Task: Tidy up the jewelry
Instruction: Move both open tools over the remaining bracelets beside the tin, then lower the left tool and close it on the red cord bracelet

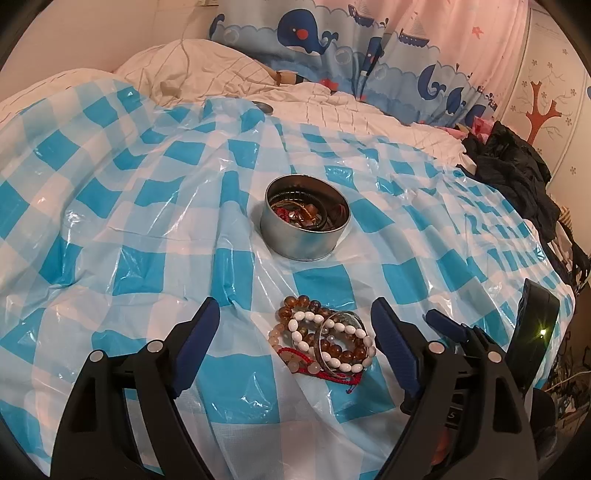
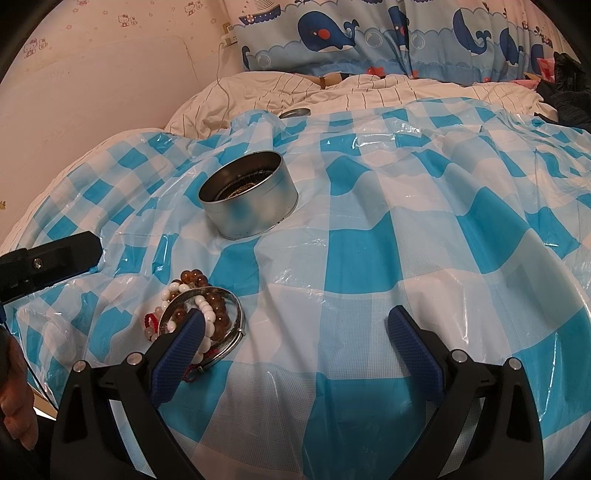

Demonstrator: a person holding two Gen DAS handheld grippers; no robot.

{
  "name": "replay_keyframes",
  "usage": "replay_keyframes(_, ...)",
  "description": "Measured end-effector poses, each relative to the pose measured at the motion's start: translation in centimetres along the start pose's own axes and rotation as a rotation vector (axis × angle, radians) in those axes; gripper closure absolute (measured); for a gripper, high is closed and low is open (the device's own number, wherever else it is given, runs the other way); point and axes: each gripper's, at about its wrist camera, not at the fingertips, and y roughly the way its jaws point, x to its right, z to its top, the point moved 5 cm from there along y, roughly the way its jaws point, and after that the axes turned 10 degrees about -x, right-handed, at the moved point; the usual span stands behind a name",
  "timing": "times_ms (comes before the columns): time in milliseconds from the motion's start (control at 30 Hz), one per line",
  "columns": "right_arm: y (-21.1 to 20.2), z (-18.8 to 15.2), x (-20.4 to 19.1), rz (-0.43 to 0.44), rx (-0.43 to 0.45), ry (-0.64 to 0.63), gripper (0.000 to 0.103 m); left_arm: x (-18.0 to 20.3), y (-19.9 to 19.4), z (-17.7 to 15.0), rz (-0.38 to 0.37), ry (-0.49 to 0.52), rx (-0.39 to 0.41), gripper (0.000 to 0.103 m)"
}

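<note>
Hiding part of bracelet pile [image 2: 199,317]: right hand-held gripper [image 2: 295,332], spread; left hand-held gripper [image 1: 295,325] spread, empty.

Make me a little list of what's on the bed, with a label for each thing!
cover: blue and white checked plastic sheet spread over the bed
tin: round metal tin, open, bracelets already inside
pile: loose bracelets on the sheet, nearer than the tin
pile contents: white beads, brown beads, red cord, a metal bangle
left gripper: open, jaws either side of the pile, not pressing it
right gripper: open, nothing held, pile beside its left finger
backdrop: whale curtain
</note>
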Motion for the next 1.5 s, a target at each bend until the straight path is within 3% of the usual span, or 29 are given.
replay_keyframes(500,0.0,0.0,0.0,0.001,0.0,0.0,0.008,0.0,-0.1,0.1,0.004,0.0,0.001,0.022)
replay_keyframes(867,-0.3,-0.1,-0.4,-0.008,0.017,-0.013,0.008,-4.9,-1.8,0.2,0.03,-0.101,0.035,0.022)
replay_keyframes(1100,-0.4,-0.4,-4.0,-0.052,0.037,-0.186,0.008,-5.9,-1.9,0.1,0.036,-0.127,0.036,0.022)
replay_keyframes(1300,0.7,-0.2,-7.8,-0.05,-0.003,-0.365,0.008,-5.7,-1.9,0.2,0.031,-0.117,0.037,0.022)
replay_keyframes(1500,2.9,0.8,-7.5,-0.003,-0.11,-0.336,0.009,-5.3,-1.9,0.2,0.029,-0.114,0.036,0.022)
